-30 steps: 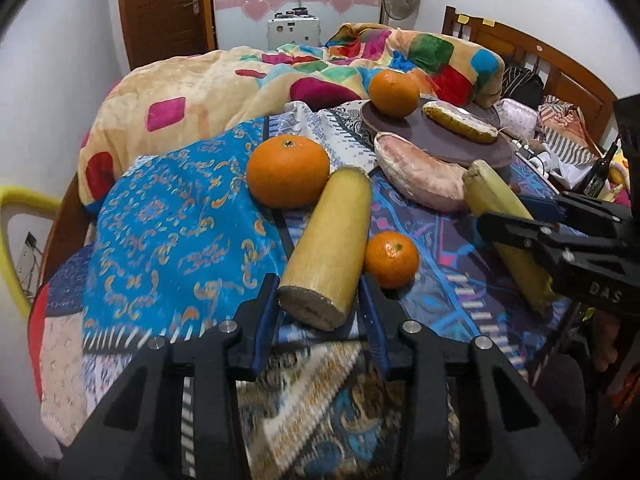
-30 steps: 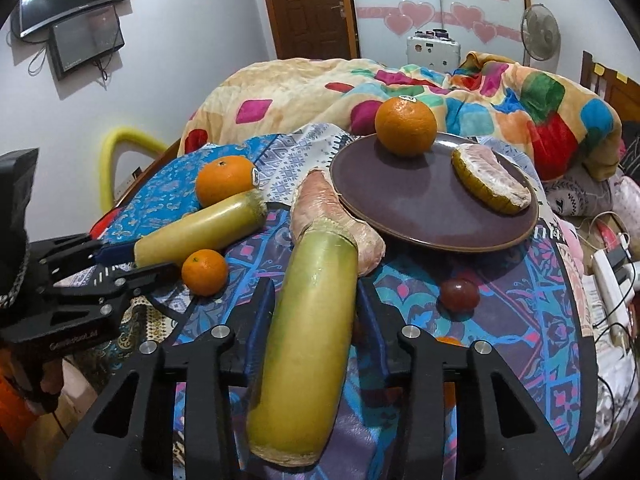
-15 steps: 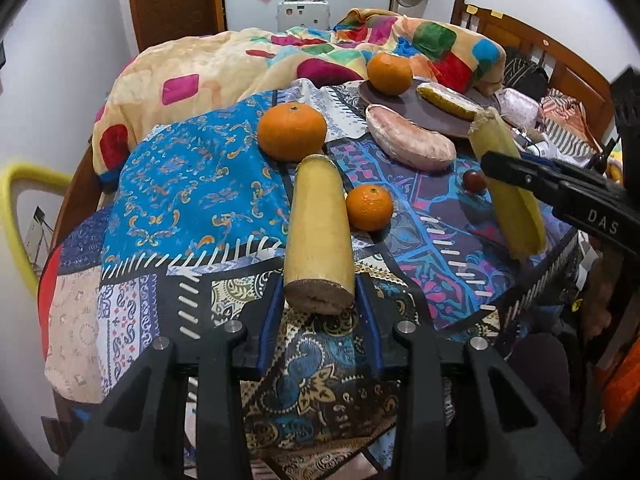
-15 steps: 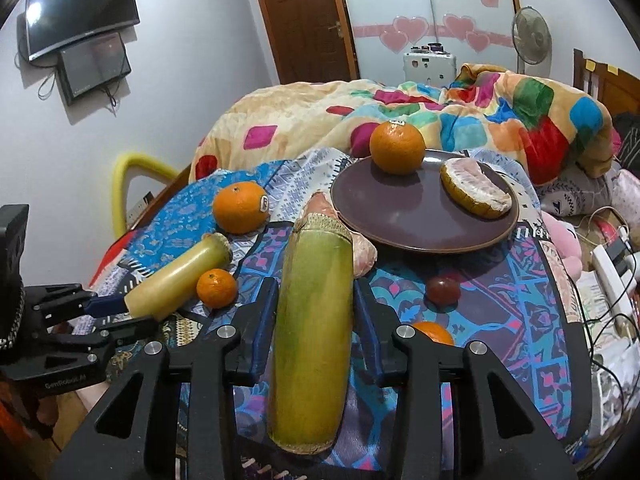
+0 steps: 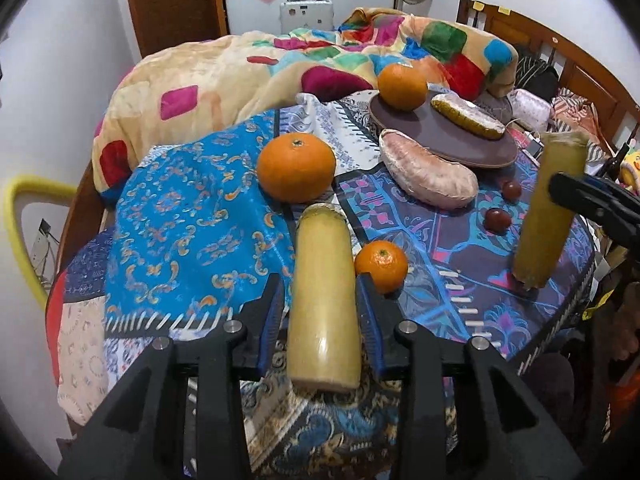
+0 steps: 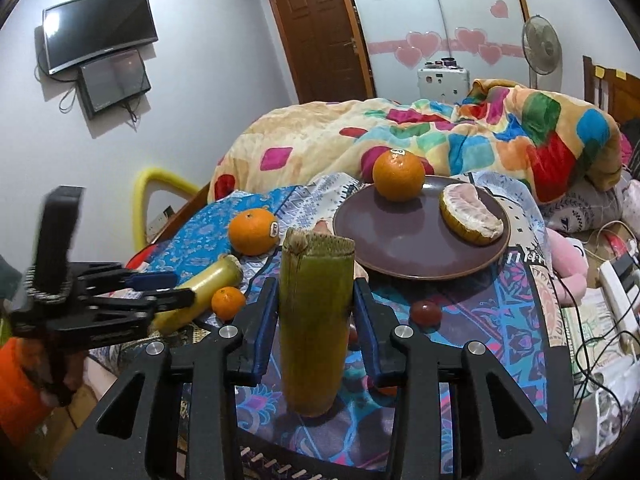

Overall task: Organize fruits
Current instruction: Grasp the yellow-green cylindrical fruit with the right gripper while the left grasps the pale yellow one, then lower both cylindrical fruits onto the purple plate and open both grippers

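A small orange fruit (image 6: 387, 390) is hiding almost fully behind the right gripper (image 6: 316, 312), and the pink peeled pomelo piece (image 6: 322, 226) is mostly hiding behind the greenish-yellow sugarcane stick (image 6: 314, 328) in that view. A person's hand at the 9 o'clock edge is blurry and cut off. The right gripper is pointing a little downward, and its blue pads are pinching the greenish-yellow sugarcane stick, which is standing almost upright with its bottom end on the patterned blue tablecloth (image 6: 516, 332). The left gripper (image 5: 322, 312) is pointing steeply down, and its pads are pinching the pale yellow sugarcane stick (image 5: 322, 300), which is pointing toward 12 o'clock. A small orange tangerine (image 5: 381, 266) is sitting just beside that stick, at 3 o'clock from it. A big orange (image 5: 296, 168) is sitting at 12 o'clock from it. The round brown plate (image 6: 400, 248) is carrying another orange (image 6: 399, 175) and a yellow-skinned pomelo wedge (image 6: 472, 220).
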